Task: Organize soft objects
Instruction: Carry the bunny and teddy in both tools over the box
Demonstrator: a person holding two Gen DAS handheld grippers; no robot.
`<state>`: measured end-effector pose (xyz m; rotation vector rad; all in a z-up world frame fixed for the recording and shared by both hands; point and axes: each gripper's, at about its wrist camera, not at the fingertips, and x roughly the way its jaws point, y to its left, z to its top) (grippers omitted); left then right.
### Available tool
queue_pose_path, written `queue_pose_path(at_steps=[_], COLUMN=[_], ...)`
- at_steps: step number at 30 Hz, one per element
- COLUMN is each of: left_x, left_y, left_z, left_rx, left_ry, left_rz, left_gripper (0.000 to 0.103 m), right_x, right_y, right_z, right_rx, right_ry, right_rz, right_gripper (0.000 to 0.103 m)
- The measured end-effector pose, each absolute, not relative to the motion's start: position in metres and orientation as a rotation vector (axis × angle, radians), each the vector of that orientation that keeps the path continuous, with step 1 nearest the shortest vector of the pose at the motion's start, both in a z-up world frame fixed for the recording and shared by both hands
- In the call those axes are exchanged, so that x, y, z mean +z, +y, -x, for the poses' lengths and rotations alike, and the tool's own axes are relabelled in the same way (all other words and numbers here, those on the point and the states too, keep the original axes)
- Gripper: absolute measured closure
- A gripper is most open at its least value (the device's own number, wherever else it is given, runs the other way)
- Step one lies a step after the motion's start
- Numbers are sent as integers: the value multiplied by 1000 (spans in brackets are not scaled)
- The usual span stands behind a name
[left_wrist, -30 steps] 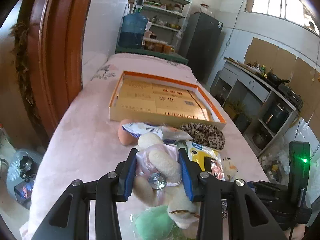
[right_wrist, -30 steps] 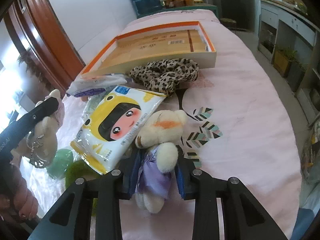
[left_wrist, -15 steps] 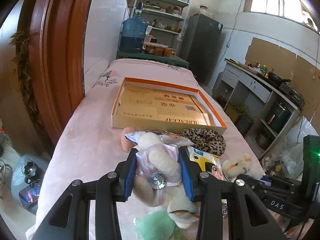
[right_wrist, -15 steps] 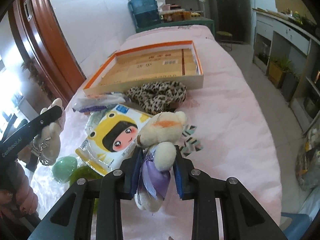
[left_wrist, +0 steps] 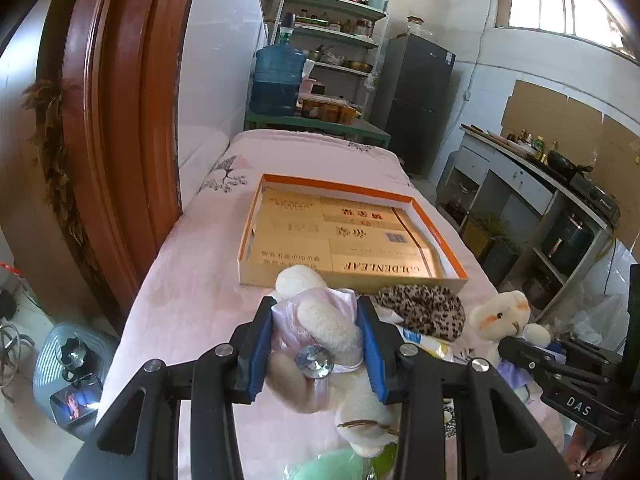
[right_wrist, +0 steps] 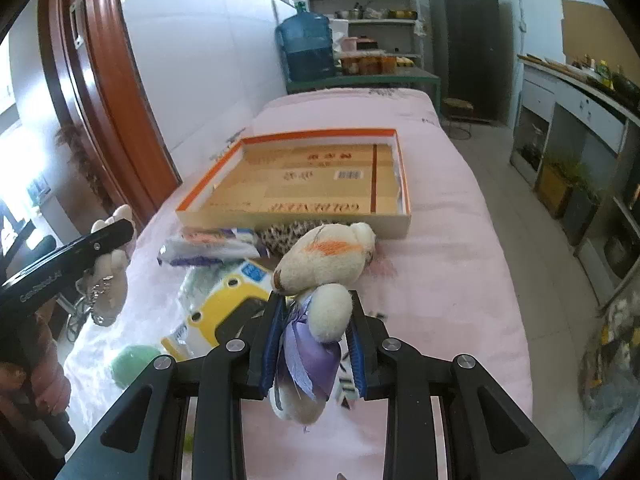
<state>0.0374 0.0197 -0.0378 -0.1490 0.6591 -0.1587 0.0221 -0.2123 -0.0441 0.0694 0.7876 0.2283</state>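
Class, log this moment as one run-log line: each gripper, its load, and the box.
left gripper: shut on pink-dressed bear | right gripper: shut on purple-dressed bear | box: holds no toys

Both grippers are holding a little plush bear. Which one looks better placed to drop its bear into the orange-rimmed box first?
Probably the left. The left gripper, with its pink-dressed bear, points straight at the box. The right gripper, with its purple-dressed bear, has the leopard scrunchie in between.

Tray (right_wrist: 402, 216) on table (right_wrist: 460, 248), scrunchie (left_wrist: 424, 306) before it, packets (right_wrist: 208, 246) left
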Motion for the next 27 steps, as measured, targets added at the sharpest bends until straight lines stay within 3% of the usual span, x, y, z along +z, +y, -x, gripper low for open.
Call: queue_pose_path(at_steps=[27], left_x=[-19], left_y=[23], left_z=[-93], left_rx=[-160], left_ry=[628], left_rz=[145], left_gripper=[62], right_x=[-17], right_y=[-181], right_z=[-77], right_rx=[295], right_ry=[714], right_rz=[-14], right_gripper=[73])
